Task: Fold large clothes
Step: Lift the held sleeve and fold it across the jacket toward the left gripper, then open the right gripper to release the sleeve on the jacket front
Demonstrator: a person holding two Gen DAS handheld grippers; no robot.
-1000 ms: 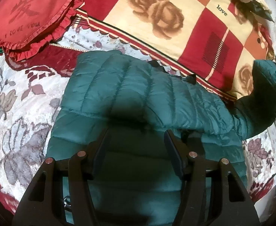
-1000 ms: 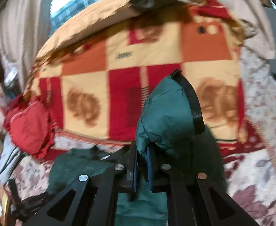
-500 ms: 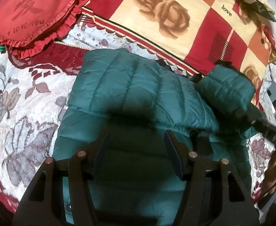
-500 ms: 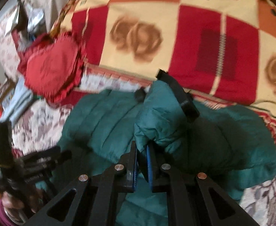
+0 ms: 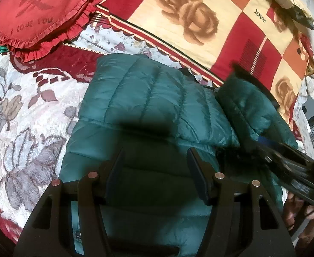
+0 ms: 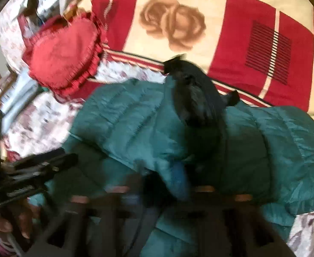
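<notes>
A teal puffer jacket lies on the bed, its body spread under my left gripper. That gripper is open, fingers apart just over the quilted fabric, with nothing pinched. The jacket's sleeve, with its dark cuff, is folded across the jacket's right side. In the blurred right wrist view my right gripper is low over the jacket. Its jaws are opening, with a fold of sleeve fabric loose between them. From the left wrist view it comes in from the right with a hand behind it.
A red heart cushion sits at the far left of the bed. A red and cream rose blanket is piled behind the jacket. The floral bedspread shows to the left. The left gripper shows at the left in the right wrist view.
My right gripper swung the raised sleeve left and down across the jacket, then its jaws spread apart. The left gripper stayed where it was, open.
</notes>
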